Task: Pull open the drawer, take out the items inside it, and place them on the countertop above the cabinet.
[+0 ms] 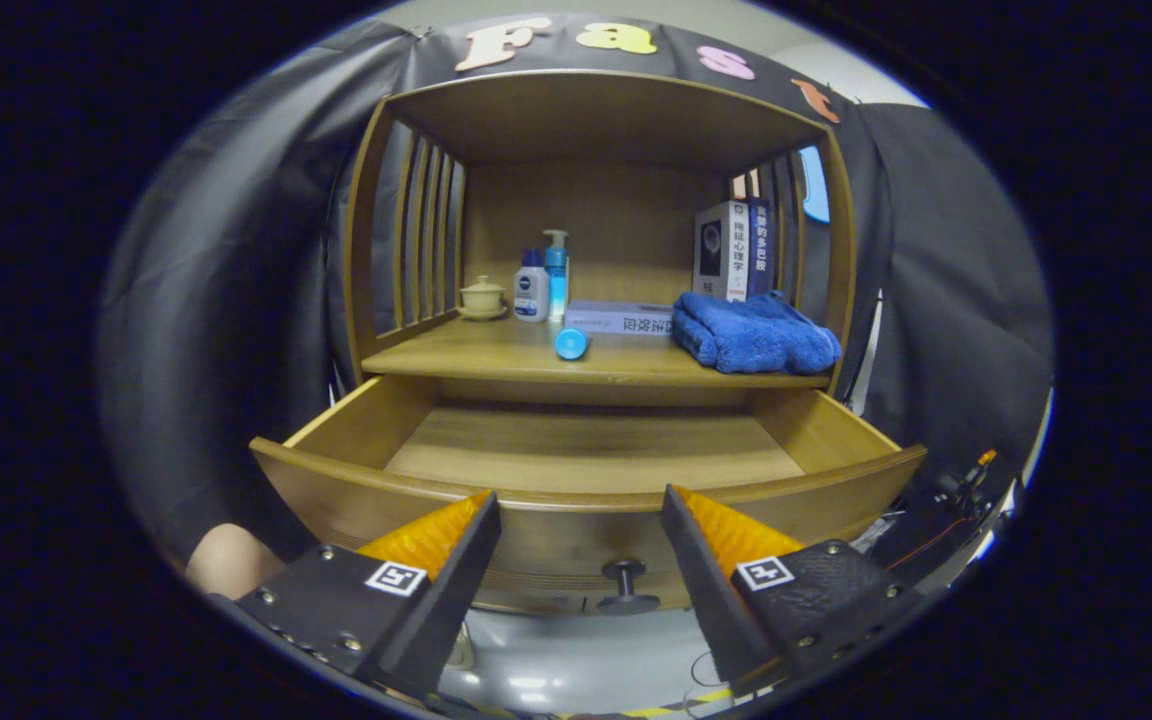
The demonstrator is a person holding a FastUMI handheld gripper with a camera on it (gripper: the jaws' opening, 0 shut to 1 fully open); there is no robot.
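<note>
- 1 wooden cabinet [841, 260] stands against the dark cloth wall, with slatted sides and an open shelf space above its counter [496, 352].
- 1 drawer [586, 450] is pulled out toward the tool — its wooden floor lies bare, and 1 dark round knob [626, 585] sticks out of its front panel, between the 2 fingers.
- 1 tool [581, 525] hovers just in front of the drawer's front edge, its 2 fingers spread wide apart and gripping nothing; each finger base carries 1 small square black-and-white marker.
- 1 folded blue towel [756, 335] lies at the right end of the counter.
- 2 books stand upright [731, 250] behind the towel, with printed spine lettering; 1 flat box [621, 317] lies beside the towel, its writing too small to make out.
- 2 bottles stand side by side left of the box: 1 white bottle [531, 290] with a dark blue round label, and 1 blue pump bottle [557, 272].
- 1 small lidded cup on a saucer [482, 297] sits at the left end.
- 1 small blue cylinder [571, 344] lies on its side near the counter's front edge.
</note>
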